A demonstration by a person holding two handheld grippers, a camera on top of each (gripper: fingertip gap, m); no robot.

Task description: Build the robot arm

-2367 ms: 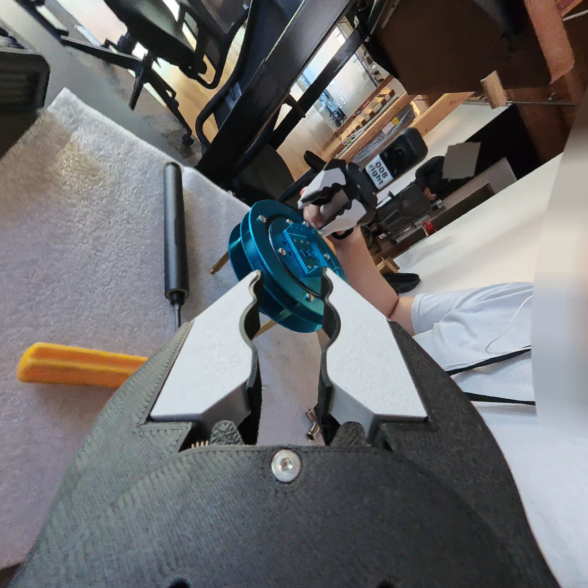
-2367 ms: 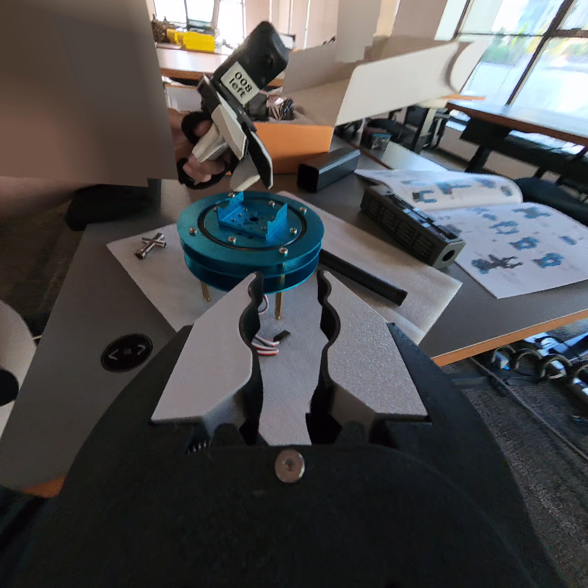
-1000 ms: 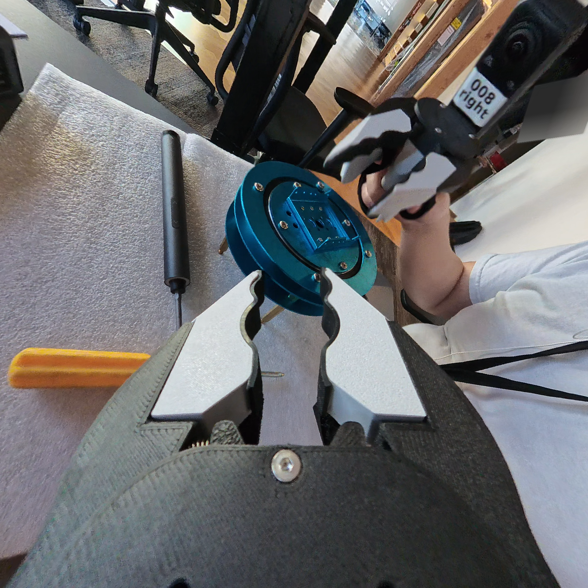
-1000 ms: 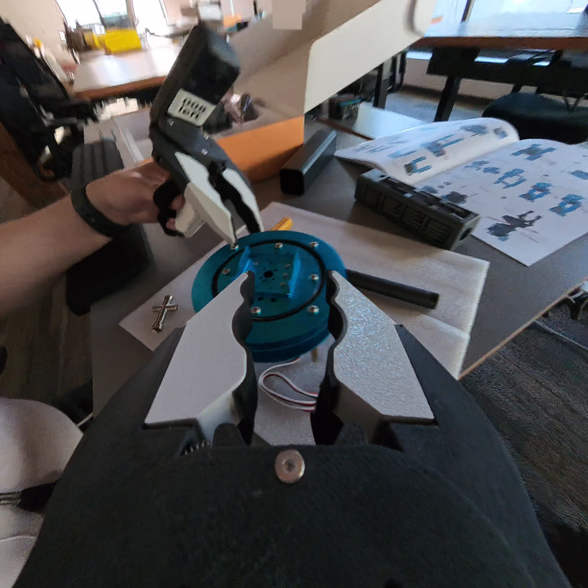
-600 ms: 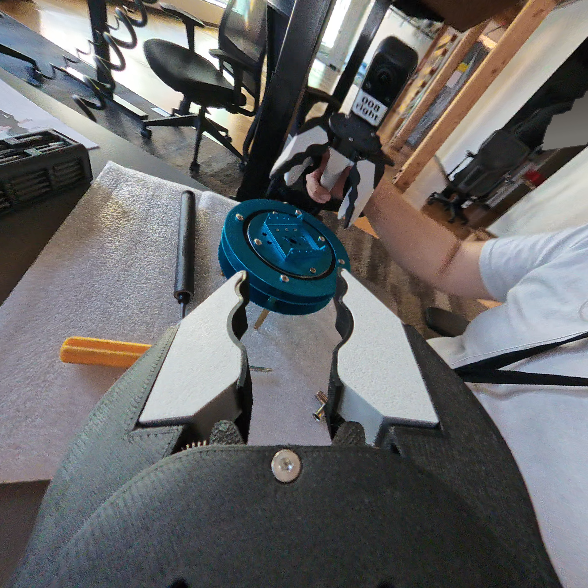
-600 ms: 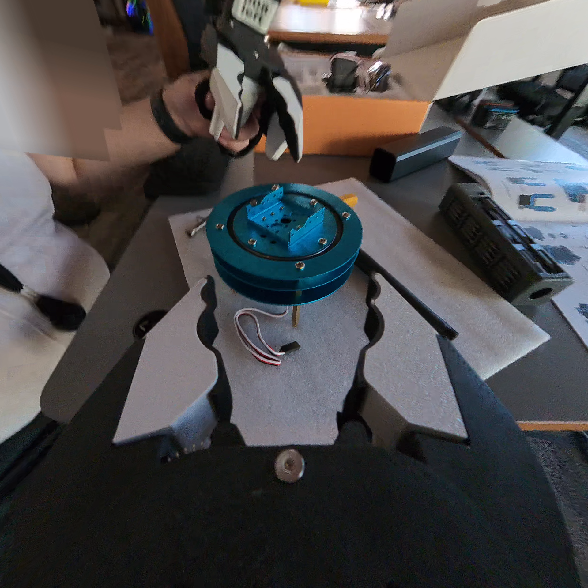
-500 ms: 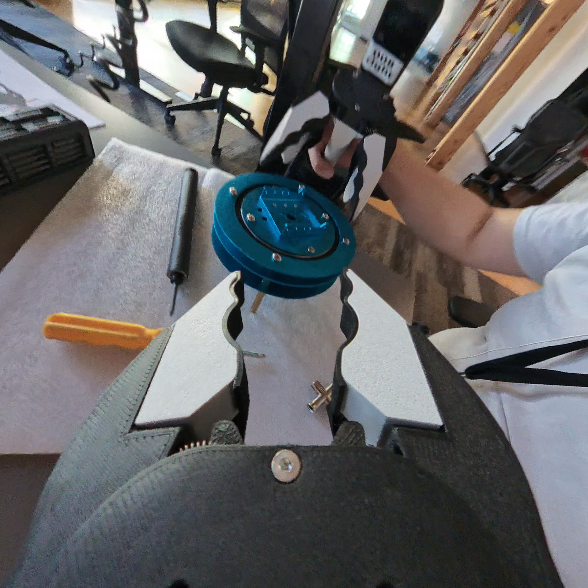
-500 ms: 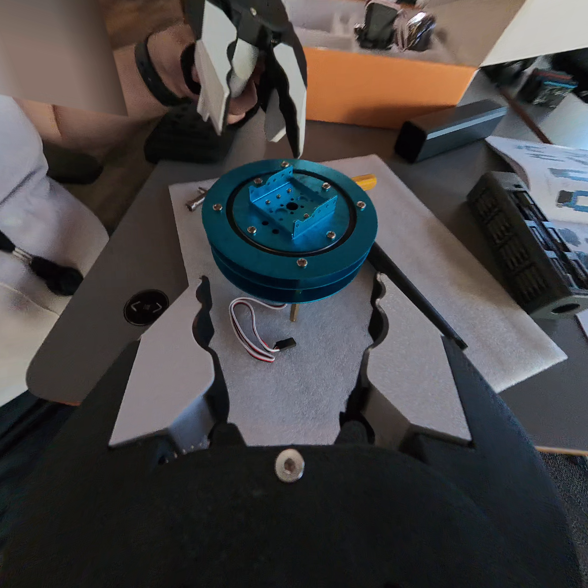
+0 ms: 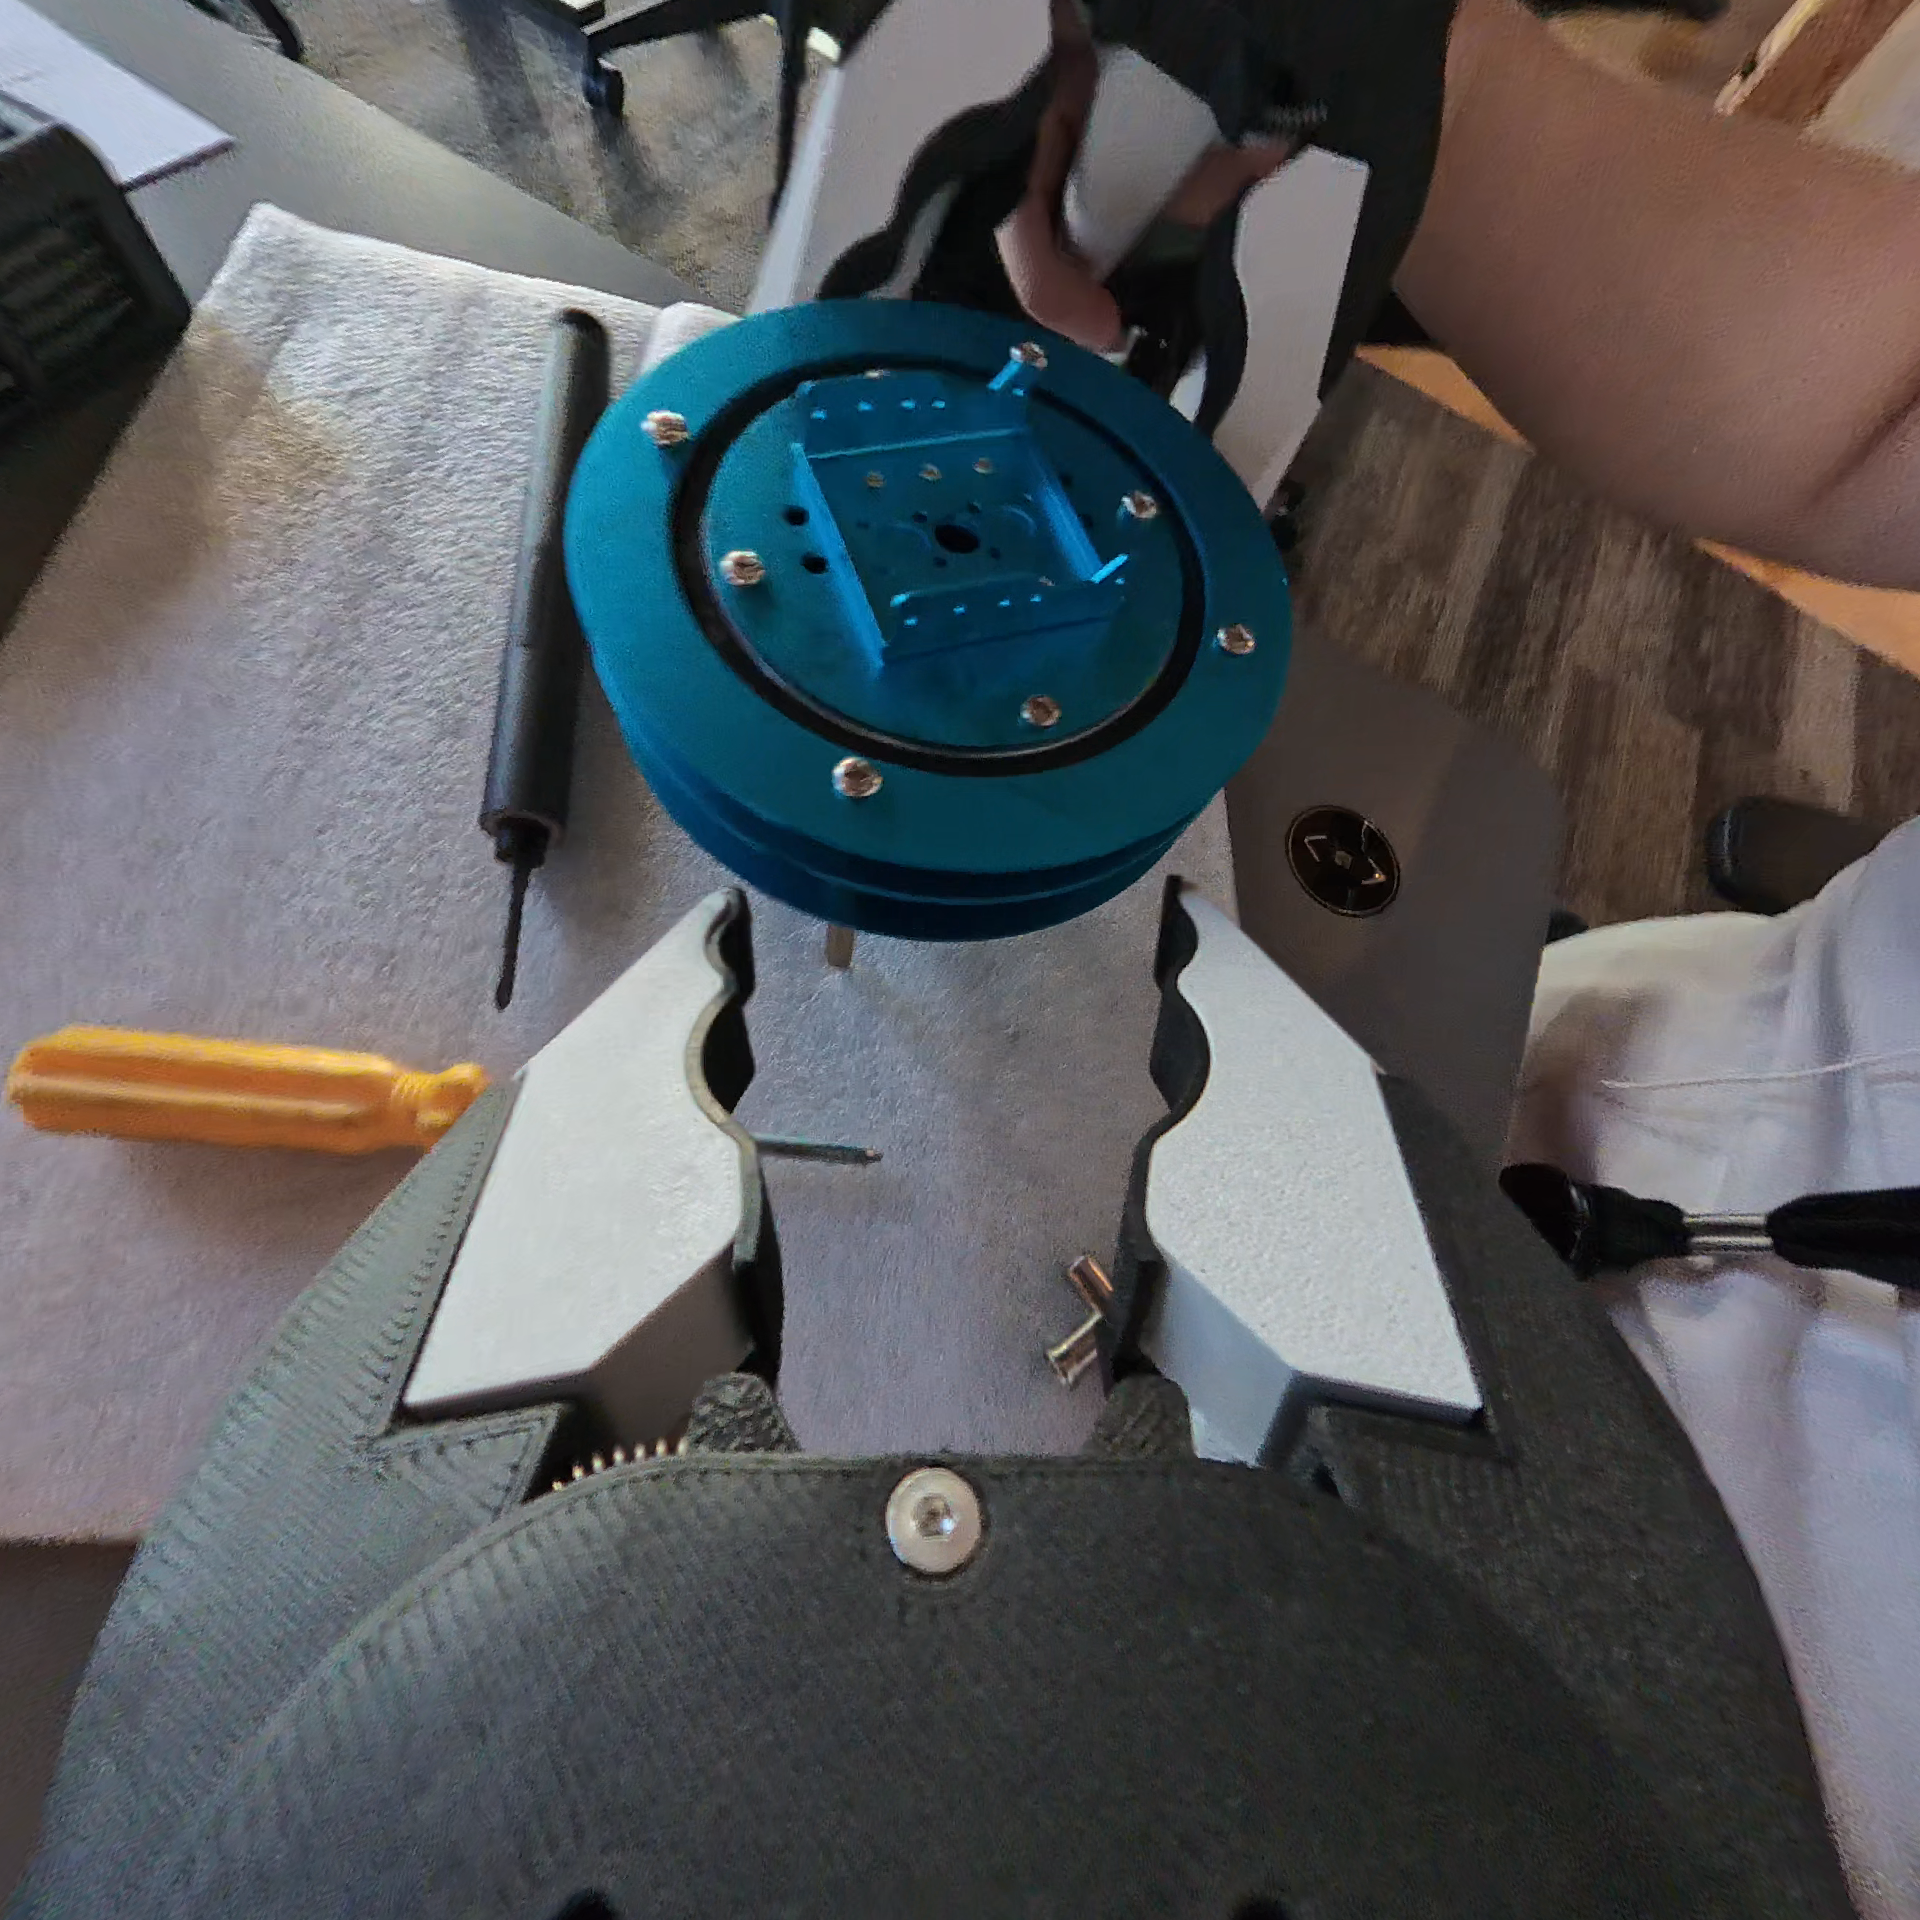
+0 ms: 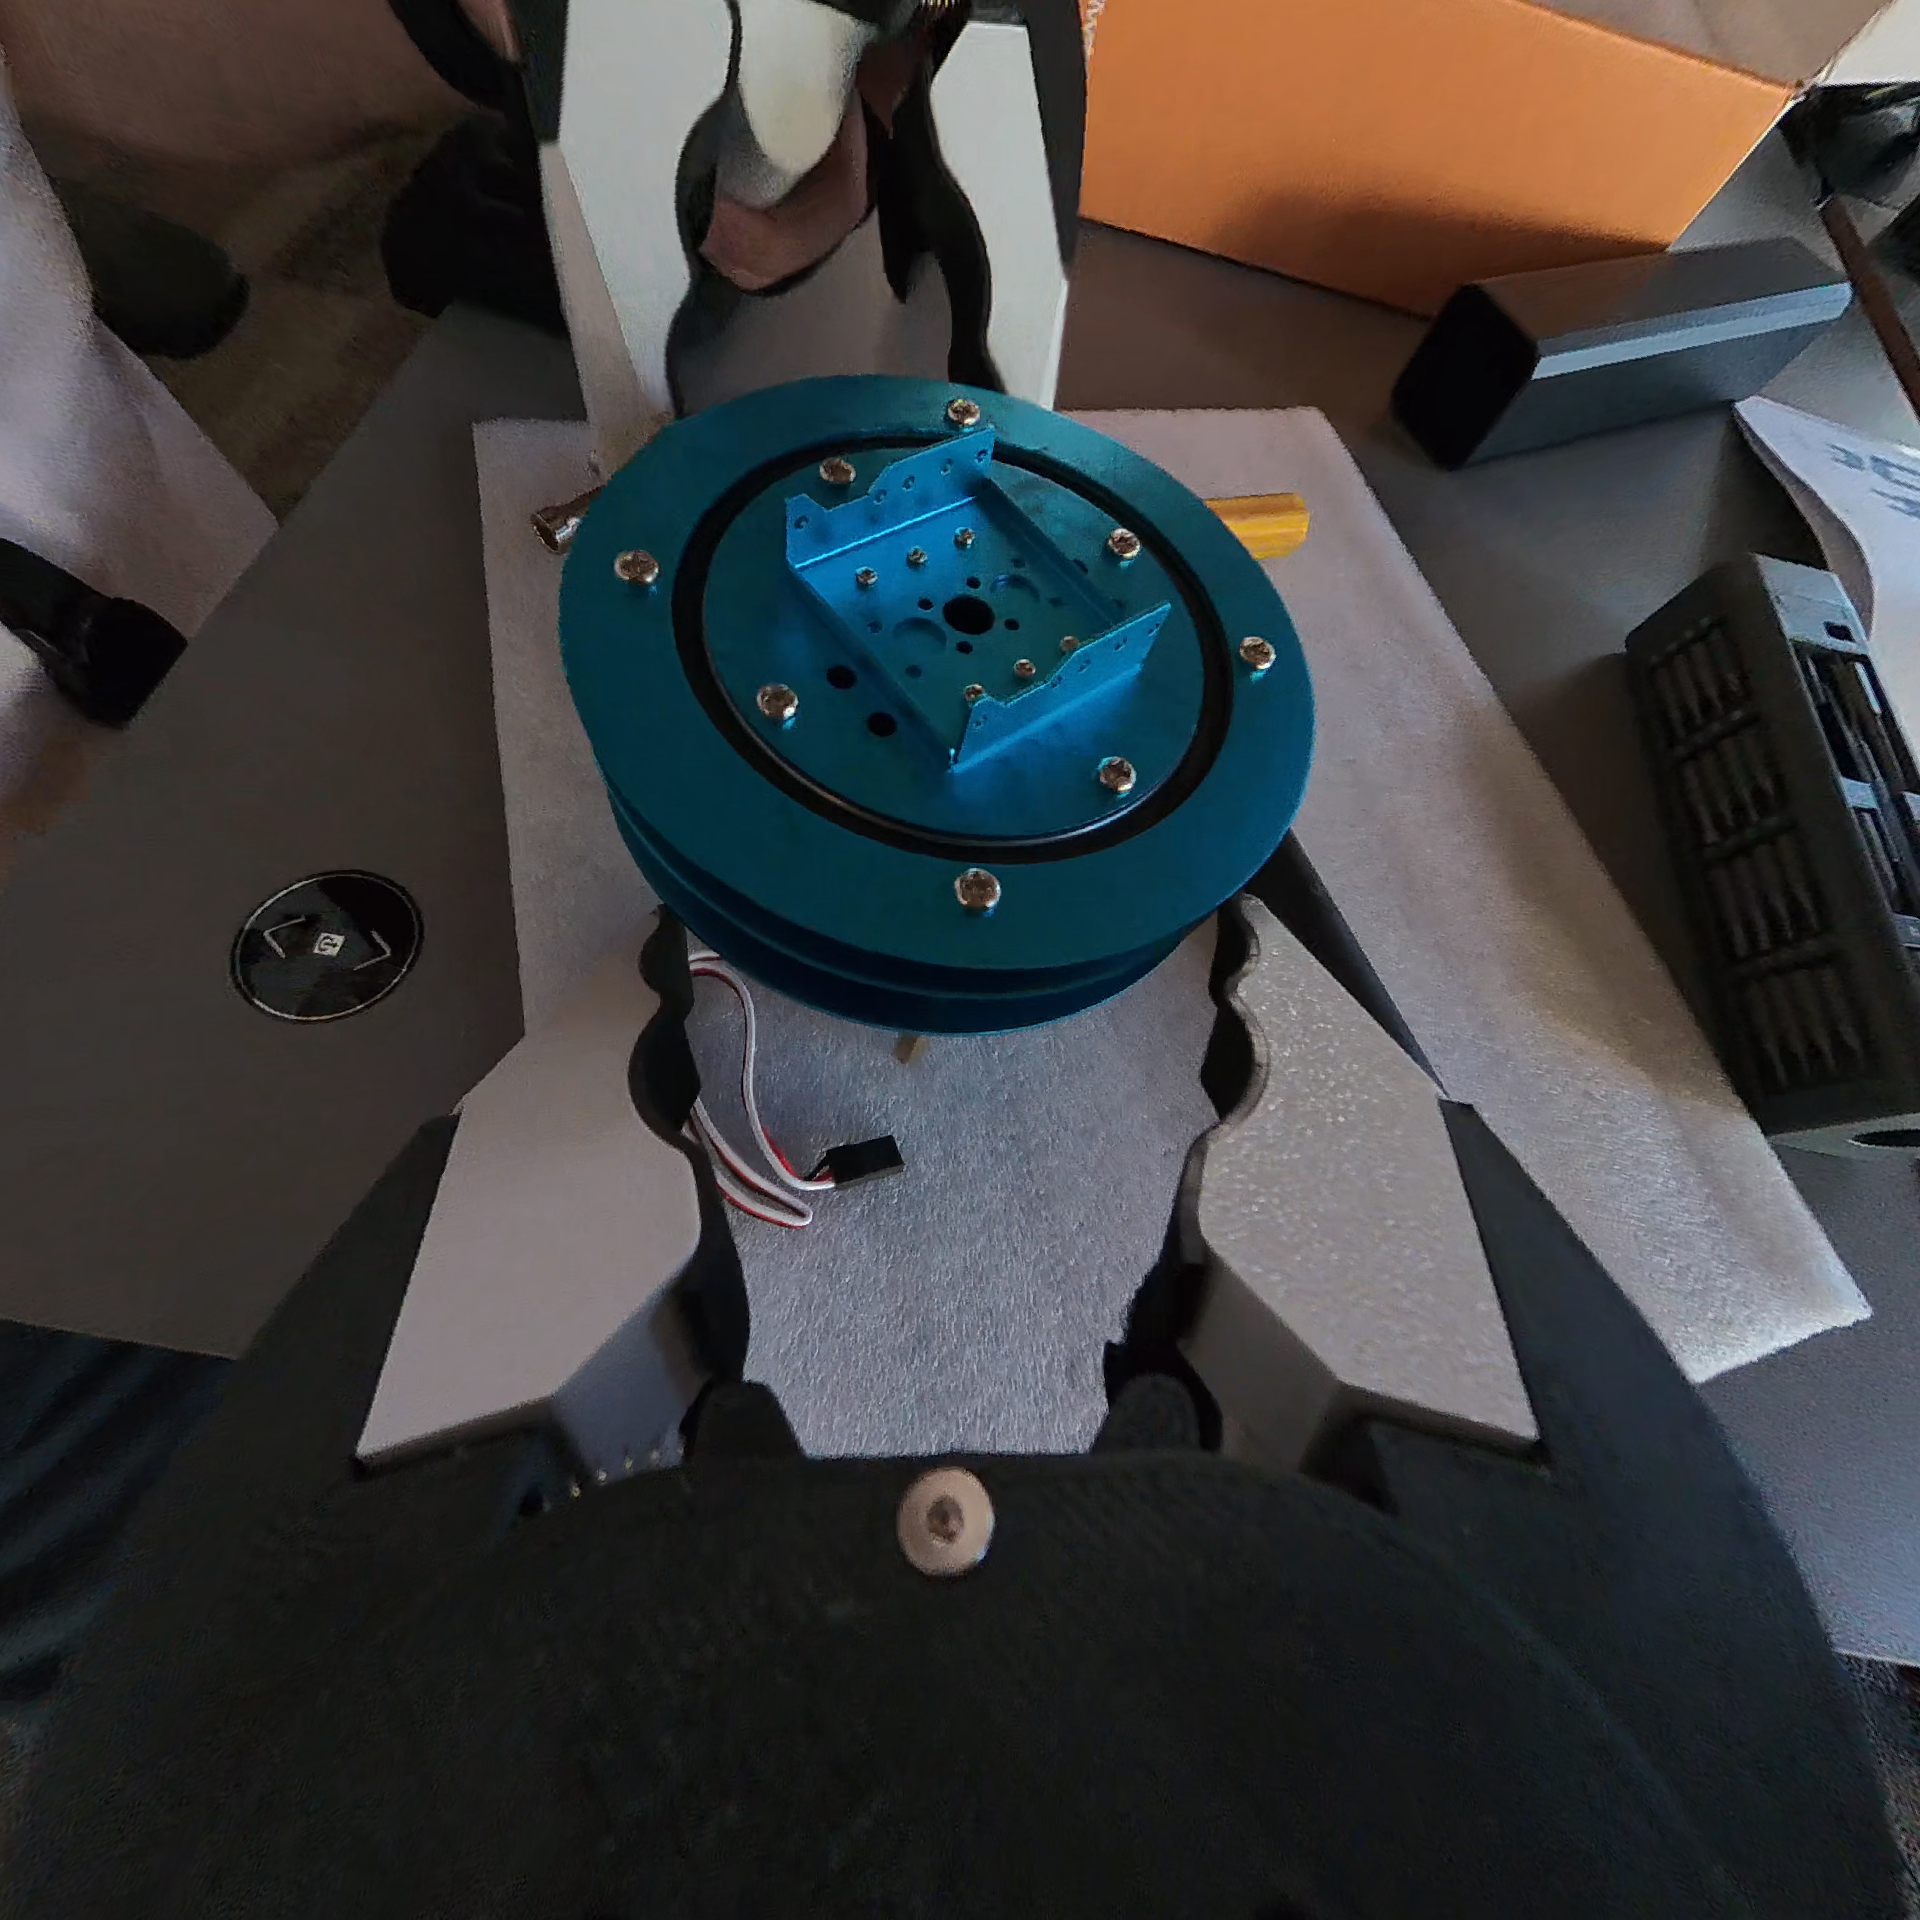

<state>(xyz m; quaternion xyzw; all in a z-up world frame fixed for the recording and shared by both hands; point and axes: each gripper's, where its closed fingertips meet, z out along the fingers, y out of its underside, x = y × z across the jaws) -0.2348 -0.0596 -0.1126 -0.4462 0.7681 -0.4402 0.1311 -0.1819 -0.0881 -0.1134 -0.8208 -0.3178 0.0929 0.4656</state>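
A blue round two-tier disc point(image 9: 935, 790) with a blue U-bracket point(image 9: 956, 551) screwed on top stands on brass standoffs on a white foam mat point(image 9: 260, 727). My left gripper point(image 9: 951, 914) is open and empty, its tips just short of the disc's near rim. My right gripper point(image 10: 951, 920) is open and empty at the opposite rim of the disc point(image 10: 935, 862). Each gripper shows in the other's view beyond the disc, as white fingers point(image 9: 1294, 312) and white fingers point(image 10: 613, 208). A white-red-black servo wire point(image 10: 790, 1143) lies between the right jaws.
A black screwdriver point(image 9: 535, 582), an orange-handled screwdriver point(image 9: 229, 1086) and a small metal cross key point(image 9: 1081, 1320) lie on the mat. A black bit case point(image 10: 1787, 852), a grey box point(image 10: 1621, 343) and an orange carton point(image 10: 1351, 135) stand beyond. A person's arm point(image 9: 1662, 312) is close. Some 8 centimeters of space lies between my two pairs of fingers. To reach the blue round two-tier disc point(image 9: 935, 790) in a straight line is about 4 centimeters for my left fingers, about 9 centimeters for my right.
Both grippers have opened wider and dropped in closer to the disc from opposite sides. The disc has not moved.
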